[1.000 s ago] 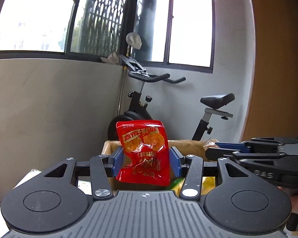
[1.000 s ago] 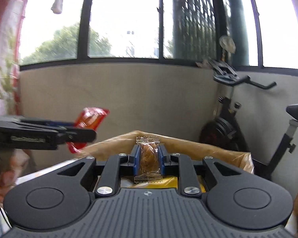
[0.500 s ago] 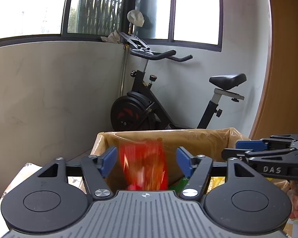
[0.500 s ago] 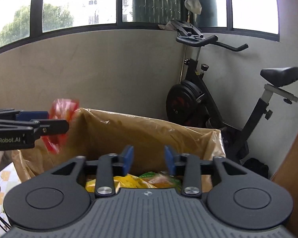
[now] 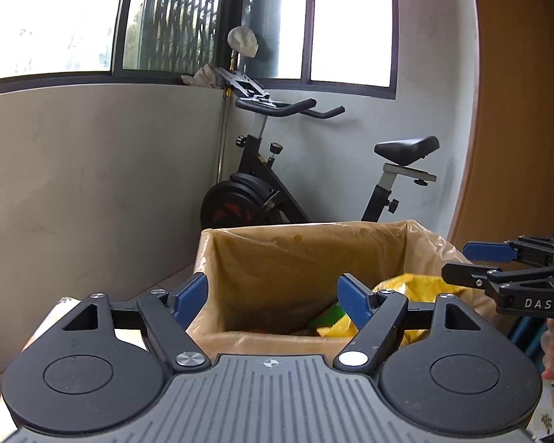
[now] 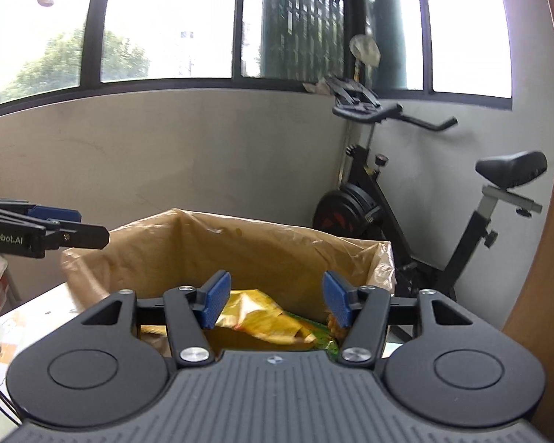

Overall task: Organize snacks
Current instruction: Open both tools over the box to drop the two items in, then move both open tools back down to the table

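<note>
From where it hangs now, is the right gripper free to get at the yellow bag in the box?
Probably yes: the right gripper is open above the lined box, with the yellow bag uncovered just below. The left gripper stands off to the side.

- A pale table with a floral-patterned cloth (image 6: 22,328) is carrying the load;
- a brown cardboard box lined with a translucent plastic bag (image 6: 188,254) is standing directly on it, near its far edge.
</note>
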`<act>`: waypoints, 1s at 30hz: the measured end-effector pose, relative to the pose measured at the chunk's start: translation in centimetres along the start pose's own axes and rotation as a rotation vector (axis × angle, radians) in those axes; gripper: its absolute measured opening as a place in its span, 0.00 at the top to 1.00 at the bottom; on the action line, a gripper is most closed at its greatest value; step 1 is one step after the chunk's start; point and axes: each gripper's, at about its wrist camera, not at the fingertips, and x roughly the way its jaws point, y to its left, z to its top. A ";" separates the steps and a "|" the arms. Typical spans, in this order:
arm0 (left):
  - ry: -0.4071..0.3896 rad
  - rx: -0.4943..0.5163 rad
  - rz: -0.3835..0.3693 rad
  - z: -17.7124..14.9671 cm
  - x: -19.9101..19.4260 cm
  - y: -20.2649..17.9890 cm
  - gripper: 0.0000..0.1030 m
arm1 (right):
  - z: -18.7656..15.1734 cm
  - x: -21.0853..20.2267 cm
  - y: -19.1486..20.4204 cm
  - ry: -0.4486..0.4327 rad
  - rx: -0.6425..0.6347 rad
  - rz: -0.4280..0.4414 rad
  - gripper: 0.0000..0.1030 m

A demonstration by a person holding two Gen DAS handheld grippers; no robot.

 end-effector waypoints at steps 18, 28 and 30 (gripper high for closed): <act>0.080 -0.062 0.036 -6.8 -3.5 1.8 0.23 | -6.4 -5.1 4.8 -0.043 -0.028 0.053 0.43; 0.184 -0.082 0.060 -11.0 -2.3 2.4 0.23 | -11.8 -3.4 5.5 0.102 -0.006 0.074 0.43; 0.196 -0.081 0.062 -11.4 -2.0 2.5 0.23 | -12.7 -2.8 5.5 0.129 -0.008 0.069 0.43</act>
